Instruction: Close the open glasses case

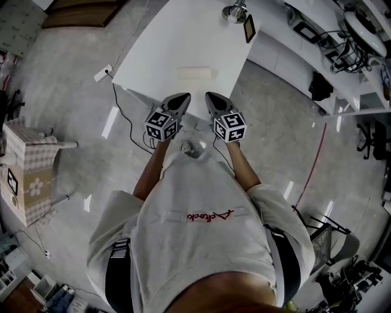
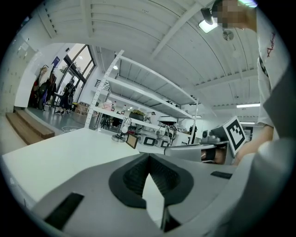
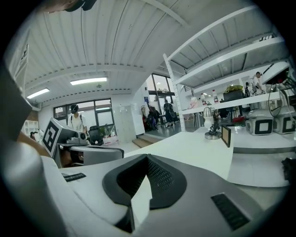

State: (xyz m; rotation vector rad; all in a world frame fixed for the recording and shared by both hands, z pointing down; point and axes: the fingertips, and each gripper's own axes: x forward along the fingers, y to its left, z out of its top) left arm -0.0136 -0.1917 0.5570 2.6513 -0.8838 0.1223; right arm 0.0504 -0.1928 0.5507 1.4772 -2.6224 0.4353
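Note:
A pale, oblong glasses case lies flat near the front of the white table; from above I cannot tell whether its lid is up or down. Both grippers hover side by side just short of the table's near edge, pointing at the case. The left gripper and the right gripper each have their tips together with nothing between them. In the left gripper view the jaws meet at the tip, and the right gripper's jaws do the same. The case is hidden behind the jaws in both gripper views.
A small metal lamp and a dark picture frame stand at the table's far right corner. A power strip and cables lie on the floor at the left. White benches with equipment run along the right.

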